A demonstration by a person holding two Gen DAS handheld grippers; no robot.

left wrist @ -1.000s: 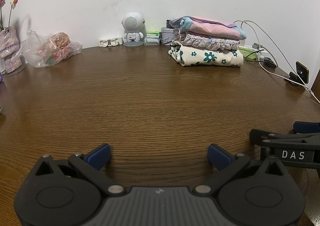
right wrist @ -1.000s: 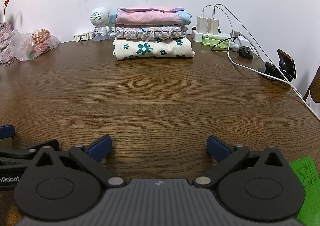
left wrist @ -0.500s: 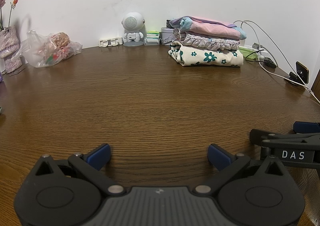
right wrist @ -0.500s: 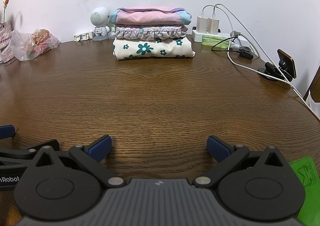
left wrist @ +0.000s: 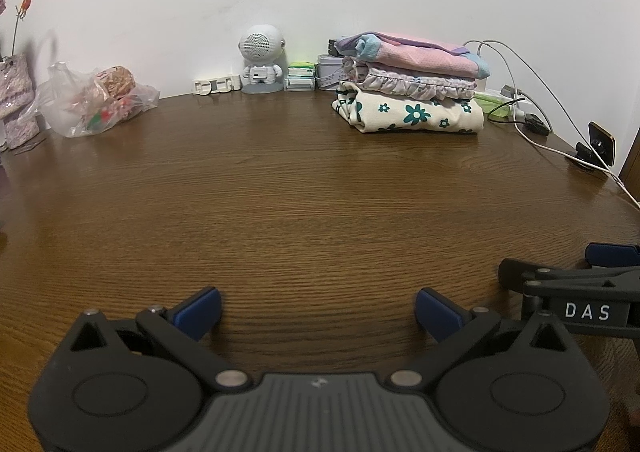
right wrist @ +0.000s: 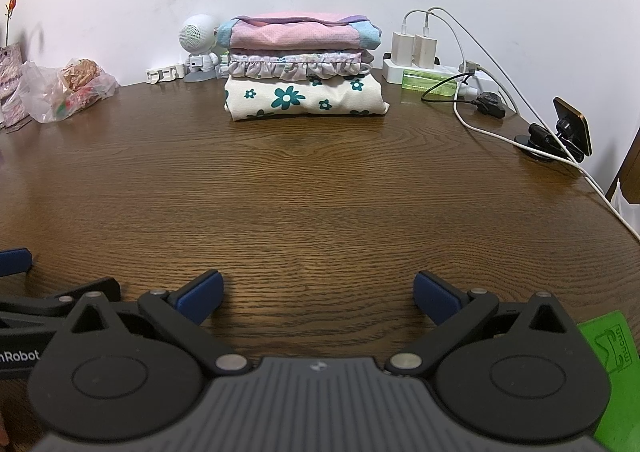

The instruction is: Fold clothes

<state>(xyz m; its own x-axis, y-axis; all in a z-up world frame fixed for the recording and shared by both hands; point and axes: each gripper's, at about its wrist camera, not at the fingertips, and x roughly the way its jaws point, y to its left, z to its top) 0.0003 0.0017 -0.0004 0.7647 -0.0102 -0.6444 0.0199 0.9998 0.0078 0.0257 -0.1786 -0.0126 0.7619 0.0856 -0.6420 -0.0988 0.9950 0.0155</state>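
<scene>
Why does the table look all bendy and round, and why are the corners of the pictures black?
In both wrist views the fisheye lens bends the table edge into a curve and leaves dark corners; left wrist view: the folded clothes stack looks sharp, and the plastic bag shines a little; right wrist view: soft, even light, only a faint shadow under the stack.

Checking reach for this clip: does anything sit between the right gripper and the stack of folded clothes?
Nothing visible does. Only bare wooden table lies between the open right gripper and the stack of folded clothes; the chargers and cables sit off to its right.
</scene>
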